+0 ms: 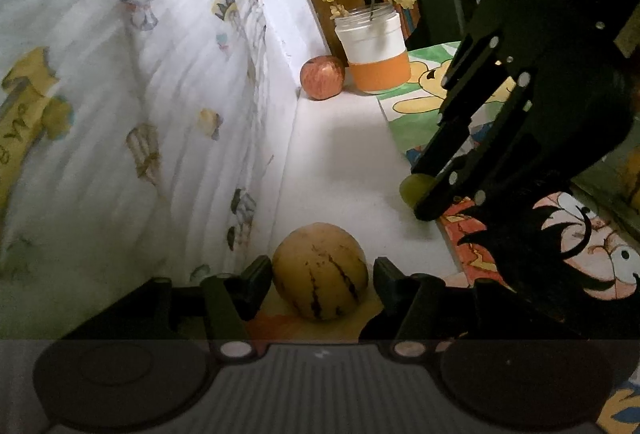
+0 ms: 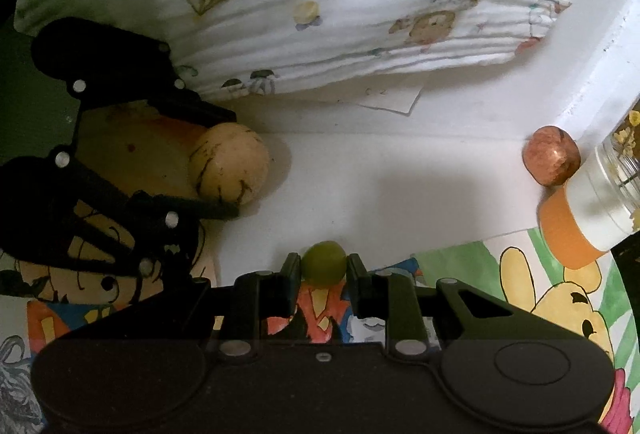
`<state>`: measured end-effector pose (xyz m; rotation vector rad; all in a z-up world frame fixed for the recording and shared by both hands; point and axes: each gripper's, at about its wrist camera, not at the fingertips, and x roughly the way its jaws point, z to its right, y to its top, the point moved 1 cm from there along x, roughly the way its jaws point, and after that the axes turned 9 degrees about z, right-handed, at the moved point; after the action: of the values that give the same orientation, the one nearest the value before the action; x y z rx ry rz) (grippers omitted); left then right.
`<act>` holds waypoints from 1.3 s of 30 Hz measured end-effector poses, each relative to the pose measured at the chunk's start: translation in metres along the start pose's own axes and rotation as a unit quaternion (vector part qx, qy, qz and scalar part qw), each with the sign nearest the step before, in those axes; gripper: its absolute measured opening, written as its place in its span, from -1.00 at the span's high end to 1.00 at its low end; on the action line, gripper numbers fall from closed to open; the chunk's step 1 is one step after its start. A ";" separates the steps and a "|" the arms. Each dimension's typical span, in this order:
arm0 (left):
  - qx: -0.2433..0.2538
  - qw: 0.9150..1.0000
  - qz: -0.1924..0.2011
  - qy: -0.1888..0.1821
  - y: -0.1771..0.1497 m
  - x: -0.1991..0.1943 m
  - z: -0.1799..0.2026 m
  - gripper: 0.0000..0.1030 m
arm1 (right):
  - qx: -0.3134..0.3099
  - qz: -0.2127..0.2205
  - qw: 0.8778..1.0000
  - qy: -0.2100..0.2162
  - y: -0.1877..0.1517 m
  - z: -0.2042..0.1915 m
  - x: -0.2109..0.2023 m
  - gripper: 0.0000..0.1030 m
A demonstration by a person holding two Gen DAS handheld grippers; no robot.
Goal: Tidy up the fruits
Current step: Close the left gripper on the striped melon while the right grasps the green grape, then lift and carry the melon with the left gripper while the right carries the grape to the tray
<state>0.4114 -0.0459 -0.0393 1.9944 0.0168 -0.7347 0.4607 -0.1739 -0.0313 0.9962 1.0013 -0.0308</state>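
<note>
A tan round melon with dark streaks (image 1: pixel 320 272) sits between the fingers of my left gripper (image 1: pixel 320 276); small gaps show on both sides, so the jaws are open around it. It also shows in the right wrist view (image 2: pixel 229 163), with the left gripper (image 2: pixel 218 158) around it. My right gripper (image 2: pixel 323 268) is shut on a small green fruit (image 2: pixel 323 265); in the left wrist view the right gripper (image 1: pixel 420 194) holds the green fruit (image 1: pixel 414 188) low over the white surface. A red apple (image 1: pixel 322 77) (image 2: pixel 551 155) stands in the far corner.
A glass jar with an orange band and yellow flowers (image 1: pixel 374 48) (image 2: pixel 584 210) stands beside the apple. Cartoon drawings (image 1: pixel 424 102) (image 2: pixel 560 290) lie on the white surface. A printed white blanket (image 1: pixel 120 94) (image 2: pixel 320 14) borders it.
</note>
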 end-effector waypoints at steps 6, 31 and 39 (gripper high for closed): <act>-0.022 1.000 -0.007 0.003 0.003 0.003 -0.002 -0.12 | 0.014 0.001 1.000 -0.007 -0.002 0.003 -0.001 0.49; -0.259 0.965 0.042 -0.026 0.013 -0.075 0.007 -0.11 | 0.121 0.100 0.984 -0.082 -0.030 -0.010 -0.128 0.49; -0.261 0.963 0.067 -0.026 0.043 -0.100 0.025 -0.11 | 0.150 0.121 0.974 -0.118 -0.048 -0.001 -0.170 0.49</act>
<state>0.3308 -0.0609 0.0365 1.4572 0.0385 -0.6182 0.3409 -0.2686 0.0570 1.3527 0.6635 -0.0993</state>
